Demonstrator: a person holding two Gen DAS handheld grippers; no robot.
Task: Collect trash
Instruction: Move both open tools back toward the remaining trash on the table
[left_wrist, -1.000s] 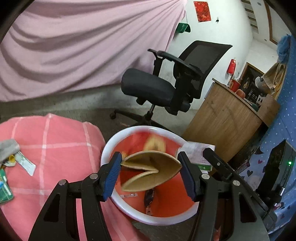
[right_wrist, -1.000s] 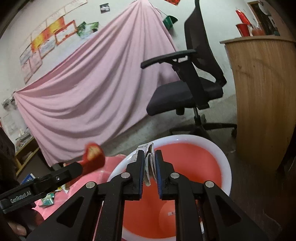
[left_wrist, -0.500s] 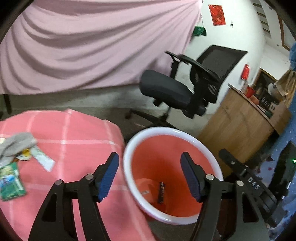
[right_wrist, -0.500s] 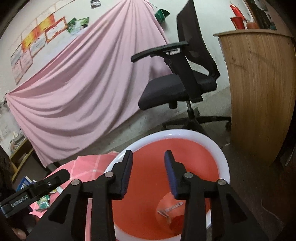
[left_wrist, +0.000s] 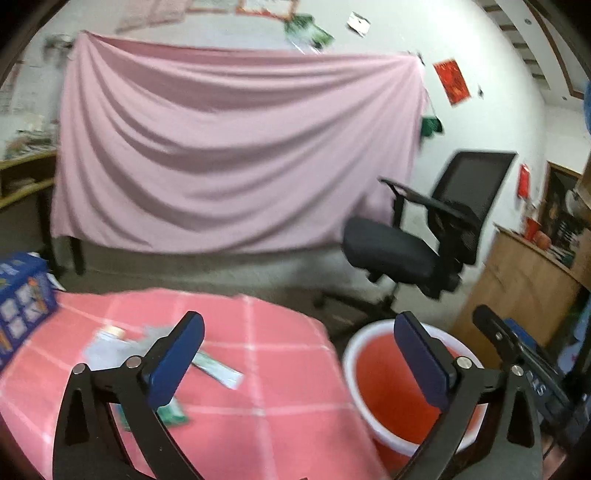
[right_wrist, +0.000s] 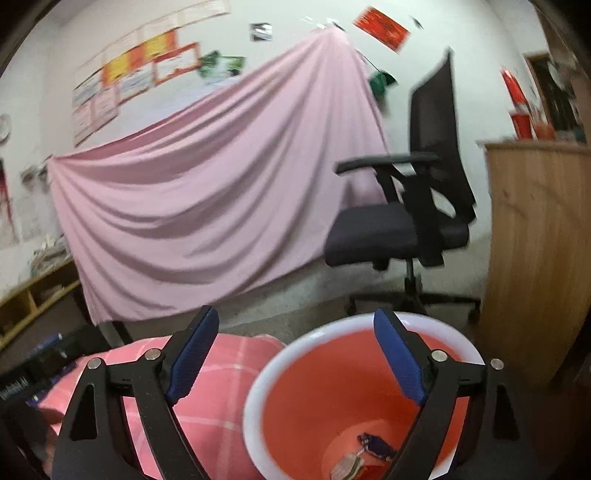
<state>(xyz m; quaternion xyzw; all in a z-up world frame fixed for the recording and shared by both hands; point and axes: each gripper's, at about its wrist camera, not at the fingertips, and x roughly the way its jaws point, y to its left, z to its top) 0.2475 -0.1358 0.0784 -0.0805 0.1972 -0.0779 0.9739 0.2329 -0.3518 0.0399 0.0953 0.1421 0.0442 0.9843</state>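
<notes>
A red bin with a white rim (left_wrist: 384, 373) stands on the floor beside a table under a pink checked cloth (left_wrist: 258, 369). My left gripper (left_wrist: 299, 362) is open and empty, above the table edge and the bin. Several wrappers lie on the cloth: a white packet (left_wrist: 218, 369), a grey one (left_wrist: 107, 345), a green one (left_wrist: 171, 415). My right gripper (right_wrist: 295, 354) is open and empty above the bin's rim (right_wrist: 258, 387). Trash pieces (right_wrist: 364, 454) lie at the bin's bottom.
A black office chair (left_wrist: 413, 247) stands behind the bin. A wooden counter (left_wrist: 517, 291) is at the right. A blue box (left_wrist: 22, 302) sits at the table's left edge. A pink sheet (left_wrist: 221, 155) hangs over the back wall.
Both grippers let go of their trash into the bin and opened wide. The left gripper then swung left and up toward the table; the right rose a little.
</notes>
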